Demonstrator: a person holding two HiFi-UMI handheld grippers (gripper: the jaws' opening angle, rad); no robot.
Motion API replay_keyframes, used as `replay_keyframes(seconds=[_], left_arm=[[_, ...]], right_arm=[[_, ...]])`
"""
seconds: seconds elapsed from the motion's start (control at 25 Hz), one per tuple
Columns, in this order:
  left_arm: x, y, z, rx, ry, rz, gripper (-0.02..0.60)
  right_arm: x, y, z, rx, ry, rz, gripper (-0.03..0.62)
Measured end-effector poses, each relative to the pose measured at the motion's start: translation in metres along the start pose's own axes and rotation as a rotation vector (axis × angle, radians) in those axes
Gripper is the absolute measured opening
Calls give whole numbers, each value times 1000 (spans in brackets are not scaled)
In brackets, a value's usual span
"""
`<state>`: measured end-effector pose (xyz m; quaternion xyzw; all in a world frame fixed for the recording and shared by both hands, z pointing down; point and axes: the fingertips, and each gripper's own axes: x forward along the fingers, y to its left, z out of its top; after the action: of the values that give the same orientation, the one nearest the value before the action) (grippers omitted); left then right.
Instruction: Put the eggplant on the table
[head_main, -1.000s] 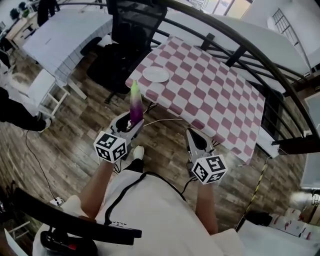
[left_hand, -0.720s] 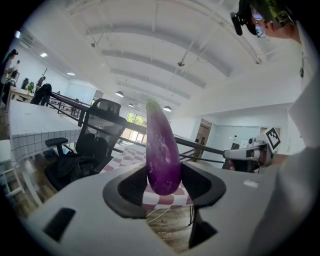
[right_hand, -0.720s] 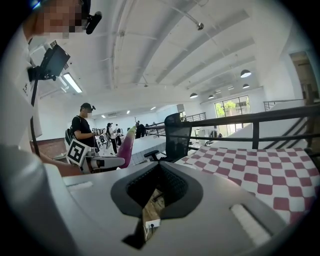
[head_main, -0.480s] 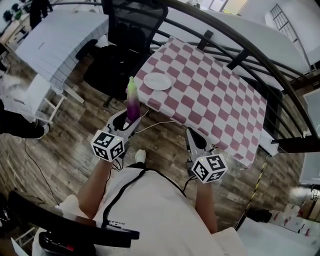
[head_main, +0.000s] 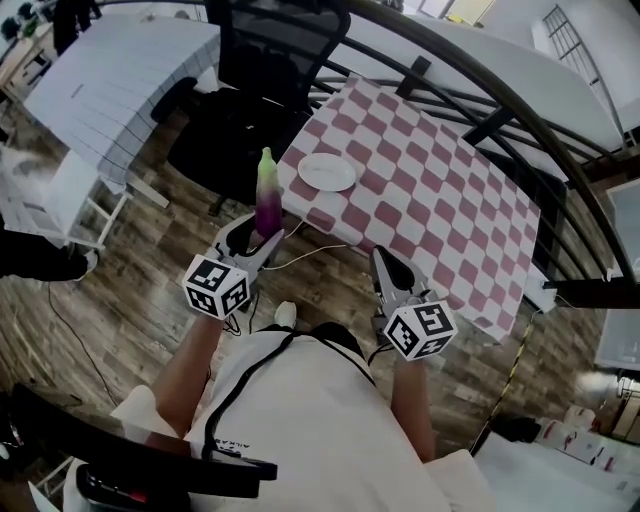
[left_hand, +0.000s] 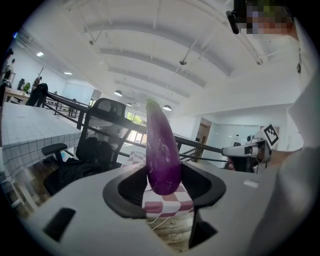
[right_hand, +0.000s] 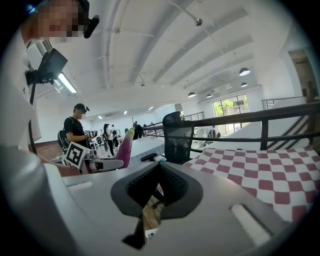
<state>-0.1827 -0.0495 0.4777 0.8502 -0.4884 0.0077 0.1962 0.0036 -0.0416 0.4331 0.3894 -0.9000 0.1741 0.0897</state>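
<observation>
The left tongs (head_main: 255, 238) clamp the eggplant (head_main: 266, 192) upright (green tip up), held over the floor just short of the checkered table (head_main: 440, 200). The right tongs (head_main: 386, 266) are closed together on nothing, at the table's near edge.

The left gripper (left_hand: 164, 189) is clamping the eggplant (left_hand: 163, 155) by its lower end, dark pads pressing on both sides. The eggplant is standing upright, purple with a pale green tip. Beneath it a corner of the checked table (left_hand: 167, 205) is showing. A black chair (left_hand: 102, 130) is standing behind at left, and the right gripper (left_hand: 248, 149) is hovering at right.
</observation>
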Motion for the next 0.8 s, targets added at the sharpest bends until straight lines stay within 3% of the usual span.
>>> replay_keyframes(seconds=[0.44,0.8], left_arm=[[3,24,2,-29,2,7,219],[14,39,5,-31,-7,51,219]], right_arm=[[25,1,1,5,32,2,8],[56,-8,5,-4,46,64,8]])
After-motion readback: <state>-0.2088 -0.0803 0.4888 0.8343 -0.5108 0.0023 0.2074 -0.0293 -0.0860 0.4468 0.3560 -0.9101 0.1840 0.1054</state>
